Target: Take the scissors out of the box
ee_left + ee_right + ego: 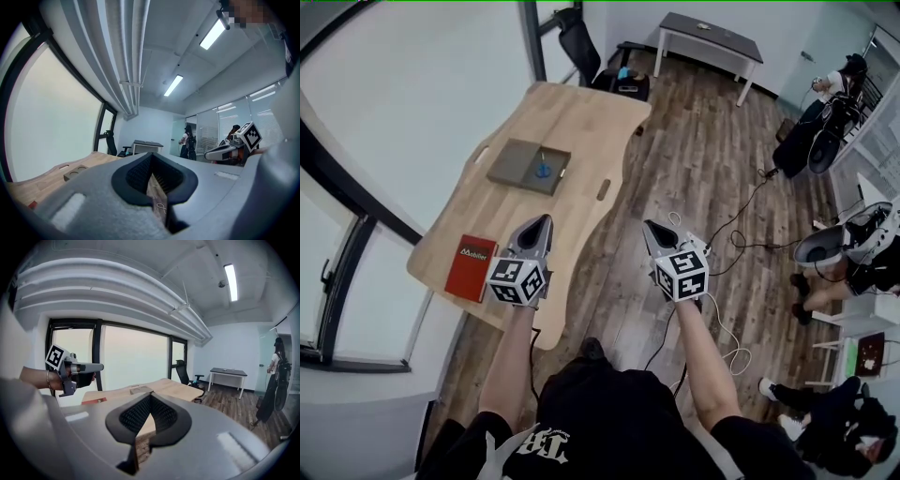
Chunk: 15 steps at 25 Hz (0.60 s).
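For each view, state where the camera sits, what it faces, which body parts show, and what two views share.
Head view: on the head, facing steeply down at table and box; both arms show.
Left gripper view: on left gripper, facing across the room; shut jaws show.
Right gripper view: on right gripper, facing the windows; shut jaws and left hand show.
Shared: the box.

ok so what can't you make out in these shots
- Scissors: in the head view they are too small, just a blue speck in the box, so open or closed is unclear.
- Inside of the box: both gripper views see it far off, low and side-on, and its wall hides the contents.
- Red book: in the head view the cover print is too small to read.
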Motion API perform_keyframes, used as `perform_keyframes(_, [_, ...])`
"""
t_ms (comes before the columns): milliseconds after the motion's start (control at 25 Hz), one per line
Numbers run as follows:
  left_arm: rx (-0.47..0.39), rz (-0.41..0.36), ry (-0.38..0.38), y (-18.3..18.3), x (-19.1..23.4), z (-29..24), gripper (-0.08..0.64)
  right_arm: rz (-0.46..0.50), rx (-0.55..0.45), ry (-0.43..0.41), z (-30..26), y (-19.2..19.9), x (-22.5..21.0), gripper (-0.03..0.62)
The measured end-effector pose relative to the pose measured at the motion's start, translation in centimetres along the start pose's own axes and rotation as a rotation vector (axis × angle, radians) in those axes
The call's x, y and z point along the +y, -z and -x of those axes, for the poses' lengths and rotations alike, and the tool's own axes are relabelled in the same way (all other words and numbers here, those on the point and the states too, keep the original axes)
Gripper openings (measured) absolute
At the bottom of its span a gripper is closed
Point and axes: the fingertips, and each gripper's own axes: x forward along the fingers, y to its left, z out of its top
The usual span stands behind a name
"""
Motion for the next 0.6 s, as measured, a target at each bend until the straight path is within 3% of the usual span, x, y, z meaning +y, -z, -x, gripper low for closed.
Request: perform_keyframes(600, [-0.007, 0.021, 0.013, 0.6, 4.1, -4.7, -0.002, -0.001, 0.019, 0.028, -4.5, -0.2, -2.2, 0.005])
